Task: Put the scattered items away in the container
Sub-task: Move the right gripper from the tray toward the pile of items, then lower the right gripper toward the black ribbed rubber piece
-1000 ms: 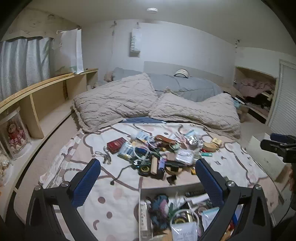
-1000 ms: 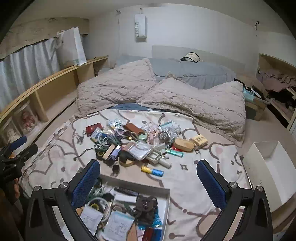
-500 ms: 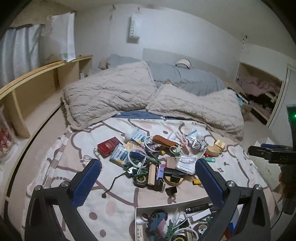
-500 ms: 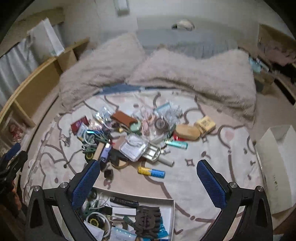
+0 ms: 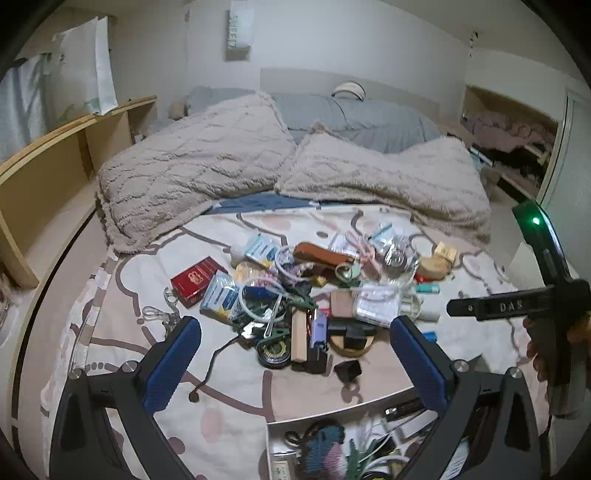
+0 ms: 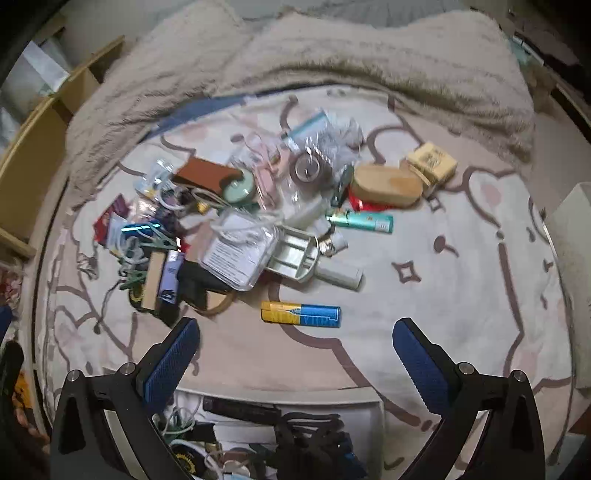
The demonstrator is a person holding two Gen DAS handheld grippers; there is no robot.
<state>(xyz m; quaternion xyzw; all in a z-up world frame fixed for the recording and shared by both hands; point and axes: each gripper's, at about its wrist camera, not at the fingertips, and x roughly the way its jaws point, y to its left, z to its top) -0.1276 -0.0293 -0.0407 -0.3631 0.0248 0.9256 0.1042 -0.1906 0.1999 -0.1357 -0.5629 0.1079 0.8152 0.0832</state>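
A patterned bedspread [image 6: 443, 280] carries a heap of scattered items [image 5: 314, 295]. Both the left gripper [image 5: 295, 354] and right gripper [image 6: 295, 354] gape wide and empty above the white container [image 6: 369, 400], near a yellow-blue battery [image 6: 300, 314].

Little can be read. In the left wrist view, the black bar of the right gripper [image 5: 517, 306], off to the right of the left gripper's fingers, bears the raised letters "DAS". Ahead and high on the far wall hangs a white sign [image 5: 239, 29] with letters running down it, apparently "SWEET", though blurred. The red box [image 5: 195, 280] ahead and left of the fingers carries a gold emblem, illegible. In the right wrist view the battery [image 6: 301, 314] just ahead of the fingers and the clear packet's label [image 6: 236, 254] show print too small to read
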